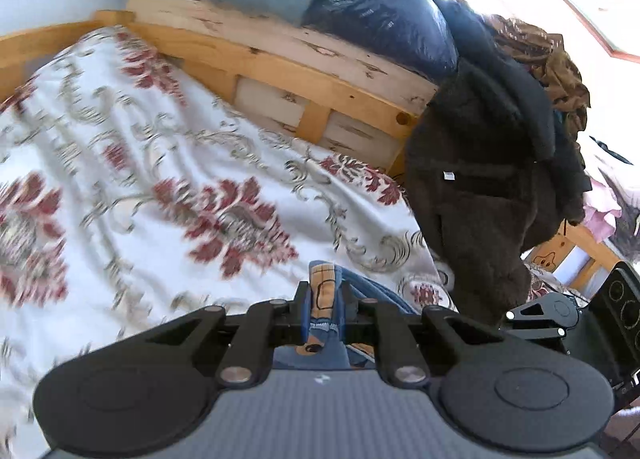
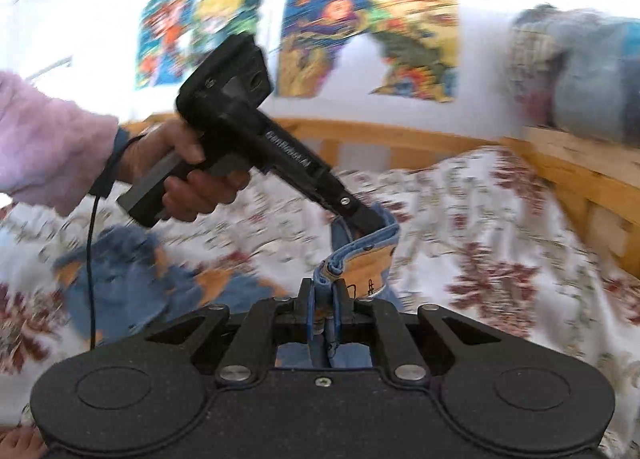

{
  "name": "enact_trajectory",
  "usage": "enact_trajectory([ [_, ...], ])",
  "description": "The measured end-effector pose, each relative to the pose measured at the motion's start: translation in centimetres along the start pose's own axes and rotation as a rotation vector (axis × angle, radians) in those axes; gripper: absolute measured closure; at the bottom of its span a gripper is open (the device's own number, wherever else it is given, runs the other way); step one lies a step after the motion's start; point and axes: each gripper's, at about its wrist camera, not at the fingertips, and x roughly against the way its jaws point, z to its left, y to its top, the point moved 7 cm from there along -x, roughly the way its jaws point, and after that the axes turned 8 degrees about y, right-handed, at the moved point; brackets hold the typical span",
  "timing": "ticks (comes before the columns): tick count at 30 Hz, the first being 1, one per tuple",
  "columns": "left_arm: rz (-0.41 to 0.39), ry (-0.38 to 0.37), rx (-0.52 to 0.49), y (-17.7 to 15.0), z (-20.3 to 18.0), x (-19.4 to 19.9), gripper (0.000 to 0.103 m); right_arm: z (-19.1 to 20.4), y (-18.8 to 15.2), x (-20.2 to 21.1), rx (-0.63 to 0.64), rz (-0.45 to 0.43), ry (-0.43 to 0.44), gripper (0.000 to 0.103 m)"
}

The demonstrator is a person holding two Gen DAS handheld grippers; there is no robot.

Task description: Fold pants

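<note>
Pants between both grippers, bulk visible only from right wrist.

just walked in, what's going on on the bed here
A person is folding small blue pants on a floral bedspread. The left gripper and right gripper are each shut on the waistband, holding it up; the legs trail on the bed. A pink-sleeved hand holds the left tool.
</note>
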Motion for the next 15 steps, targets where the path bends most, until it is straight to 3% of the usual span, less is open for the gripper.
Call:
enact_trajectory([
  [7,-0.011,0.040,0.095,-6.7,3.6,4.5,0.088,6.0,-1.9,-3.4,0.133,0.126,0.098,0.094],
  [15,0.041,0.129,0.219,-14.7,7.2,6.7,0.087,10.1,-5.0,-6.1,0.189,0.261,0.182,0.094],
])
